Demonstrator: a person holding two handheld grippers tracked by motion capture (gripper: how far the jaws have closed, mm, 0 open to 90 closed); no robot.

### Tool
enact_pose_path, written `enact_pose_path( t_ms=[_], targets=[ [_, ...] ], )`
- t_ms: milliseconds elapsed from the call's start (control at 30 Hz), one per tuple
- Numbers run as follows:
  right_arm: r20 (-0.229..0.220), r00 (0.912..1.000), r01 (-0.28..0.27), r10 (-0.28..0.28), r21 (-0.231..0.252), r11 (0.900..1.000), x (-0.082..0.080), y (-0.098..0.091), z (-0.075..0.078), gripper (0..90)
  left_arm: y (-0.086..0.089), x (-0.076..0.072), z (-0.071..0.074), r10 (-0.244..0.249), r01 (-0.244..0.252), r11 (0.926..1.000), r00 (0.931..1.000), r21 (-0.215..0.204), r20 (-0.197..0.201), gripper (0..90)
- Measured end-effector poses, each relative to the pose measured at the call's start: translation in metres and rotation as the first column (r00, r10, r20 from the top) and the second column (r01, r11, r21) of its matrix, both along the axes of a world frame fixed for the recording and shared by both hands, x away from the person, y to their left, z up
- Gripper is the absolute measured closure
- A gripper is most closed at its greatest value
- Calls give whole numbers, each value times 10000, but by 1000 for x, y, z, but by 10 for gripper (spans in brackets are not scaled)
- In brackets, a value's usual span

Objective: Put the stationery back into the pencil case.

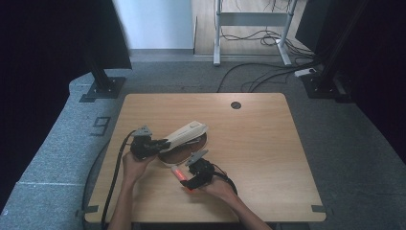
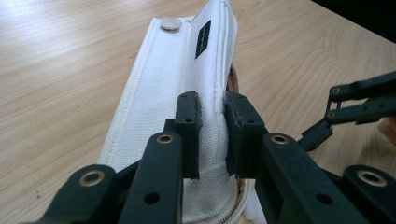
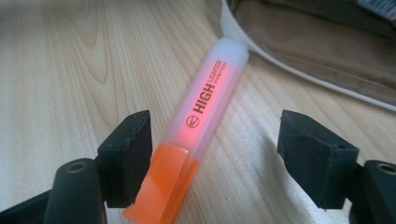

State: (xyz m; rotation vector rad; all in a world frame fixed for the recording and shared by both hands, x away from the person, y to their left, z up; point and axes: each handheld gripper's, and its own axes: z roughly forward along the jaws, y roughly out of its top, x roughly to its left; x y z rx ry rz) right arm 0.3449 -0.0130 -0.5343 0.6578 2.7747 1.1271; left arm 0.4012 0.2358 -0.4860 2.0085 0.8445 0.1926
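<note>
From above, left gripper [image 1: 160, 143] clamped on white pencil case [image 1: 187, 132]; up close, case wall pinched, apt to slip; right gripper [image 3: 215, 154] wide open around highlighter [image 3: 196, 135] touching case, likely to roll.

The high view looks forward and down over the whole table [image 1: 268, 143], while each gripper view peers closely along its own jaws, all sharing the white pencil case [image 2: 187, 79].

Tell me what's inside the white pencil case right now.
The white pencil case is held up by the left tool, pinching its edge. A tan lining shows through the opening; any contents are hidden. The orange highlighter lies outside on the table.
</note>
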Motion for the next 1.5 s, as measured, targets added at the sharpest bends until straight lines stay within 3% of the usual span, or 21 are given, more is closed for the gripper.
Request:
enact_pose_path(
  t_ms=[133,367,600,933,1200,1500],
  targets=[
    [87,9999,-91,93,-221,9997,-3,3,-4,342,0,0,0,-1,1,10000,10000,4,-1,761],
    [611,9978,-206,242,-577,9981,-7,0,-3,491,0,0,0,-23,23,10000,10000,29,6,761],
    [564,9980,-253,283,-538,9982,-7,-7,-2,648,-1,-1,0,-35,35,10000,10000,35,10,760],
    [299,9993,-236,245,-306,9993,-6,-11,1,657,0,0,0,-24,24,10000,10000,14,5,761],
    [473,9986,-236,237,-16,9997,-8,-18,19,658,0,0,0,-14,14,10000,10000,0,5,761],
    [580,9982,104,-125,352,9993,-3,-32,36,658,0,0,-1,-13,13,10000,10000,-23,-20,763]
  ],
)
